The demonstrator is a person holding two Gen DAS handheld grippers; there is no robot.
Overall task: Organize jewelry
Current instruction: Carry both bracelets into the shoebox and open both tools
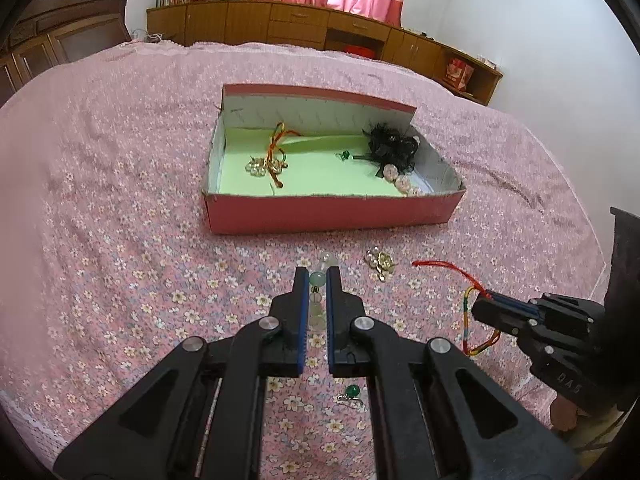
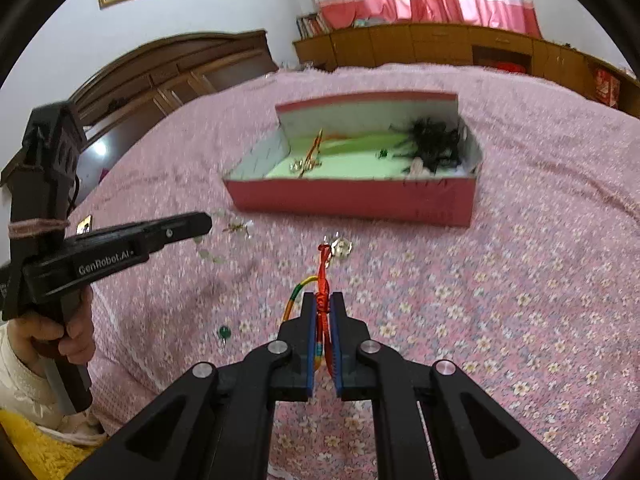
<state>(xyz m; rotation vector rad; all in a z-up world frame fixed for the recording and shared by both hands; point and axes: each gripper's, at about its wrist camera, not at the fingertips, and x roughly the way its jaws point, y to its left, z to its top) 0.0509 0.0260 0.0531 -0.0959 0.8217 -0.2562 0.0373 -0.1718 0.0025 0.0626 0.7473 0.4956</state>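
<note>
**Both grippers loaded, box part-filled**

L to R across the bed (image 1: 120, 200): left gripper (image 1: 318, 280) has its jaws closed on a pale bead bracelet (image 1: 319, 278), beads showing betw. the blue pads and poking past the tips, strand hanging below. Just right of it, loose on the bedspread, a small pearl-and-gold piece (image 1: 379, 265). Under the left gripper lies a green-stone ring (image 1: 352, 392), also loose. Further right, the right gripper (image 2: 322, 300) has its jaws clamped on a red cord w/ multicolour braided loop (image 2: 323, 280); cord tail sticks out ahead of the tips.

Red box (image 1: 328, 212) sits beyond, lid propped open, green lining. Already inside, L to R: red/gold cord charm w/ clear beads (image 1: 272, 160), tiny green item (image 1: 344, 155), black feathery hairpiece (image 1: 394, 146), pale flower-bead strand (image 1: 400, 180).

Progress, as I judge it: roughly half done. Four-ish pieces boxed; two in the jaws, not yet over the box; pearl piece and green ring untouched. Left: carry both held items to the box, drop, then fetch the last two.
</note>
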